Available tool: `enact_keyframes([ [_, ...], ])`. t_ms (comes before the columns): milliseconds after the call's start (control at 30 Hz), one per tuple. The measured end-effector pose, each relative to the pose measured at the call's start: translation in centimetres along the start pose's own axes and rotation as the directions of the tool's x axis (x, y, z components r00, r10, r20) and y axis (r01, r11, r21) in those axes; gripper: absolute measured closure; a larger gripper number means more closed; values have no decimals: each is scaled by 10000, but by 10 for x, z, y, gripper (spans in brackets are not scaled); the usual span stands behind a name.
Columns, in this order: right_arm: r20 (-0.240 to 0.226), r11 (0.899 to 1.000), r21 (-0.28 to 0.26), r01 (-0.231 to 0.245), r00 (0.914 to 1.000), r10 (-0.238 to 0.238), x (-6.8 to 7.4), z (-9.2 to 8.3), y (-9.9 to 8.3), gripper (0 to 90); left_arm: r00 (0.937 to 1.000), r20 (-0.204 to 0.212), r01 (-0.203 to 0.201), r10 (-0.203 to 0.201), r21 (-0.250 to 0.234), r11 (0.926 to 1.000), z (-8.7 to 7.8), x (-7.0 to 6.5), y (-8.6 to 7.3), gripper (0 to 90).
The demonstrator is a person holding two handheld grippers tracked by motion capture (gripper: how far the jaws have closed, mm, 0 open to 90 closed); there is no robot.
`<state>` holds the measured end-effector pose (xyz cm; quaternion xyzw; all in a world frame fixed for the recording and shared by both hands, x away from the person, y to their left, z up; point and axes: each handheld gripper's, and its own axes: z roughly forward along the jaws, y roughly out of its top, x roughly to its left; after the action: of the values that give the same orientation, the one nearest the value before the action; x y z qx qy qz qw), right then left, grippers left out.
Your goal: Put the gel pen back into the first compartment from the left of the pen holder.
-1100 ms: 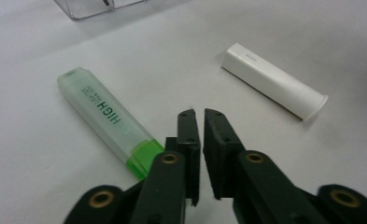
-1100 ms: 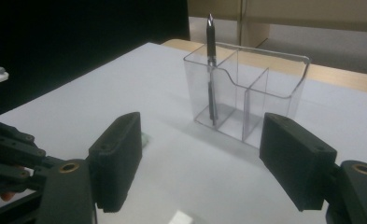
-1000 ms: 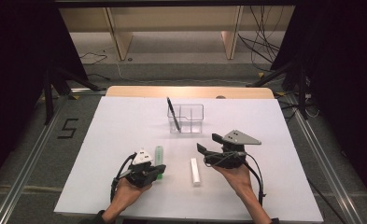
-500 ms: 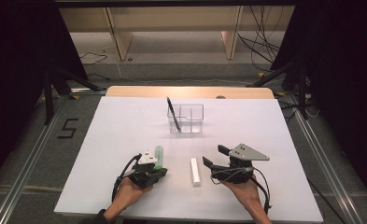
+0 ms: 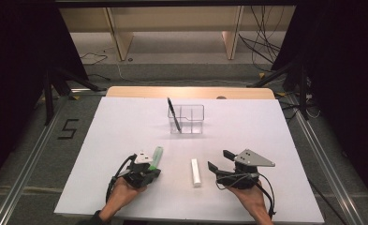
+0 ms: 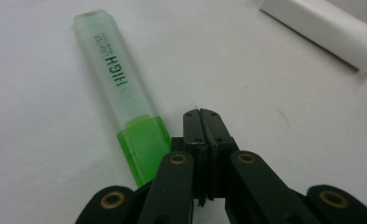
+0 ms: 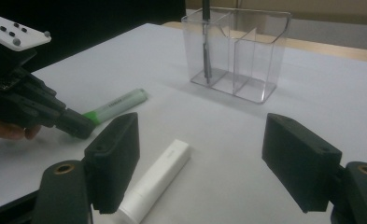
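Right gripper (image 5: 217,166), jaws wide and empty, sits just right of the white tube (image 5: 196,172). Tube's long axis runs away from the person, crosswise to the jaws. Left gripper (image 5: 151,173), closed on nothing, lies beside the highlighter (image 5: 156,155).

Translucent plastic highlighter (image 6: 120,93), clear glossy organiser (image 5: 187,119), seemingly matt white tube (image 5: 196,172).

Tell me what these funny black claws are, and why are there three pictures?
A person sits at a white table holding a claw tool, called a gripper, in each hand. One camera looks down from above; the other two ride on the grippers. The left gripper is shut and holds nothing; it rests beside a green highlighter. The right gripper is open and empty, near a white tube. Farther back stands a clear box with a dark pen leaning in it.
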<state>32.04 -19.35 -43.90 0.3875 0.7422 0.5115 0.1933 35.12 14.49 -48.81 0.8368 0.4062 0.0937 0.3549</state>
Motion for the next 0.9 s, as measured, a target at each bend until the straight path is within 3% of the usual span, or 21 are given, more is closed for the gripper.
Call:
enact_keyframes([
  [300,172,10000,31,-94,9998,93,-5,-7,-5,285,9999,-43,119,-118,284,9995,-6,15,-3,893],
  [733,306,9997,46,-247,9992,246,-8,-13,-11,286,9995,-262,210,-203,292,9994,-10,22,-4,893],
  [900,347,9996,62,-283,9990,281,-8,-15,-13,286,9998,-139,144,-142,137,9998,-13,21,-2,892],
])
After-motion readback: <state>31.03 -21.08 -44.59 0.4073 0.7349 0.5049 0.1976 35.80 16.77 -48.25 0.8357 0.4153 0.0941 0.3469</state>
